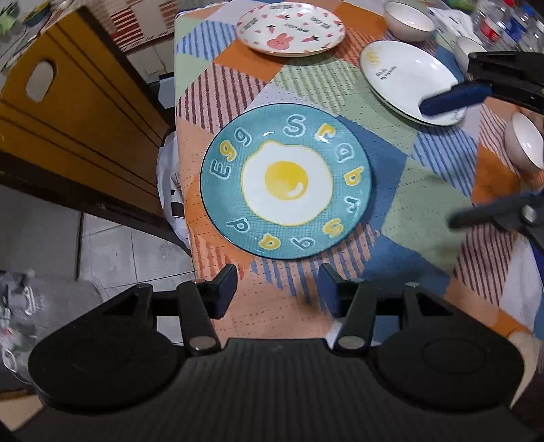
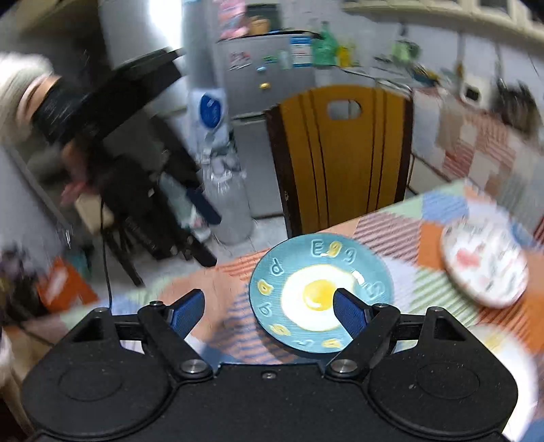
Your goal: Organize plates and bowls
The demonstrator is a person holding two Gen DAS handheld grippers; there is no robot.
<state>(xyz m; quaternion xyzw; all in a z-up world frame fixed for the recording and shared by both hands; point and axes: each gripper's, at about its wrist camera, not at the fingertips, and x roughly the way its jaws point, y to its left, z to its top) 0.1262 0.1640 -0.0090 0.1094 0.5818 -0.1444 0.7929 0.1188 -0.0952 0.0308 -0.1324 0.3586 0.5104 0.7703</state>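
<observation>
Both grippers, left (image 1: pixel 277 289) and right (image 2: pixel 268 311), hover open-jawed near the seemingly untouched egg plate (image 1: pixel 285 183).

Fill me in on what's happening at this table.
A person holds a gripper in each hand over a patchwork tablecloth. Both the left gripper and right gripper are open and empty. The teal egg plate, bunny plate, white plate and small bowls lie separate, unstacked.

Three plates lie on the table: a teal egg plate (image 1: pixel 285 180), a rabbit plate (image 1: pixel 290 29) and a white plate (image 1: pixel 408 74). Three small white bowls (image 1: pixel 408 20) stand near its far right corner.
</observation>
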